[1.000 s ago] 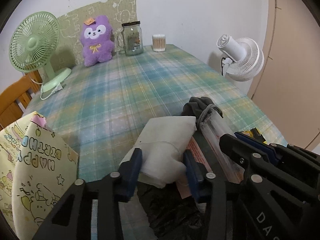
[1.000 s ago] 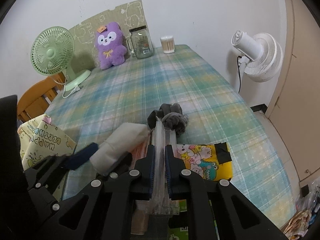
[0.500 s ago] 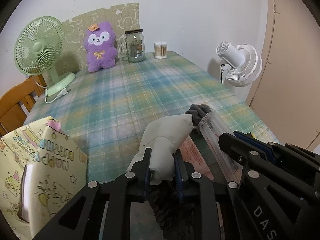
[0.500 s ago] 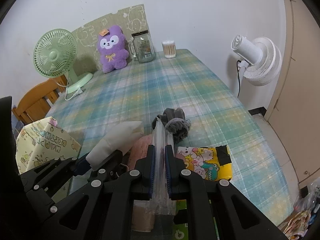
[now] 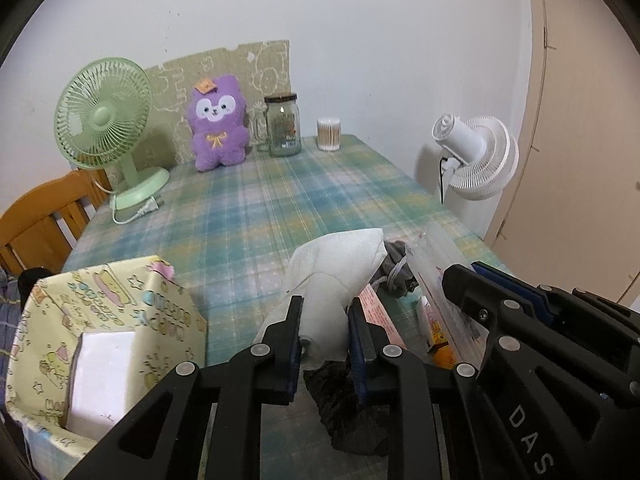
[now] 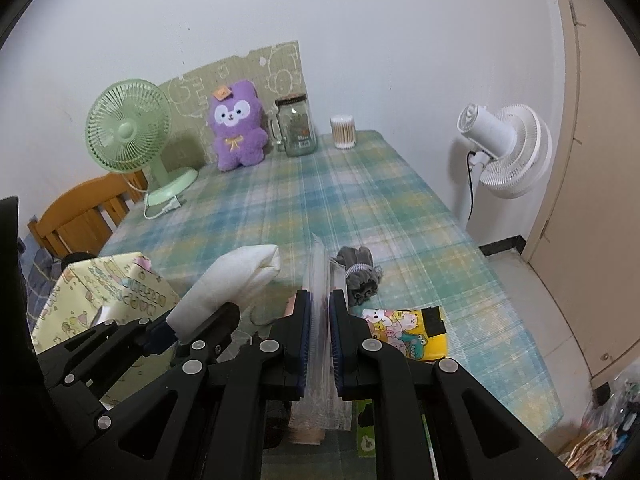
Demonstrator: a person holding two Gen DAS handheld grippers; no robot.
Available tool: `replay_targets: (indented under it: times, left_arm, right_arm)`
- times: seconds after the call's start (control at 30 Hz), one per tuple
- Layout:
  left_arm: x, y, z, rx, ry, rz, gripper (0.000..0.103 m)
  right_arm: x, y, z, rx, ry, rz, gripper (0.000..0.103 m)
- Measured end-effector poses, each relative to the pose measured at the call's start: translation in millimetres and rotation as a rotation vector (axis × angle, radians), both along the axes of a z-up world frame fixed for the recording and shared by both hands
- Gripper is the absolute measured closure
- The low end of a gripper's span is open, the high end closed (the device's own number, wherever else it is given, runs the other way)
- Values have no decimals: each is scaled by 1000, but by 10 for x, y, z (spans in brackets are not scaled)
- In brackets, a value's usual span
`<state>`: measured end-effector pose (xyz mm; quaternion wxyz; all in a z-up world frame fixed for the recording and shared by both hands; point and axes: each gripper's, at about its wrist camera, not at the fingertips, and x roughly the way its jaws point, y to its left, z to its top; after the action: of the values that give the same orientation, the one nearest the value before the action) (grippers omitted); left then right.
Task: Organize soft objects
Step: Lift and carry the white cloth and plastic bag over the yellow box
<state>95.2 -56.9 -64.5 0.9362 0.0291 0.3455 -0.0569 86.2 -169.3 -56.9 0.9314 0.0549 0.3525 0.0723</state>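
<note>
Plaid green-blue tabletop (image 5: pixel 256 216) against a white wall, fans at both sides. Left gripper (image 5: pixel 324 332) pinches a white folded soft cloth bundle (image 5: pixel 336 268) at its lower end, lifted off the surface; the rest sticks up past the fingertips. Looks light and floppy, so it probably sags; a grip nearer the middle would hold steadier. Right gripper (image 6: pixel 319 332) is pressed on a clear plastic sleeve (image 6: pixel 320 276). Yellow cartoon-print storage box (image 5: pixel 100 320) sits just left of the cloth, open

A: Any readable text on my feeds?
B: I read "DAS" in white on the right gripper (image 5: pixel 480 284) body, cut off at frame edge. Paper bag (image 5: pixel 160 312) print looks inverted, unreadable. Jar (image 5: pixel 283 125) label too small.
</note>
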Motion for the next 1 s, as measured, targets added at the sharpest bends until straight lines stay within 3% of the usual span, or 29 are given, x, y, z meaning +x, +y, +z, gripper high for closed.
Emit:
replay_targets:
  times: [0.53,1.0]
  left_arm:
    - [-324,129,464,-22,-99,22,84]
    - [-465,458,577,-7,-140,66,84]
  right_arm:
    - [-316,144,500,-27,-121,8,90]
    - [-407,494,602,-44,-143,39,90]
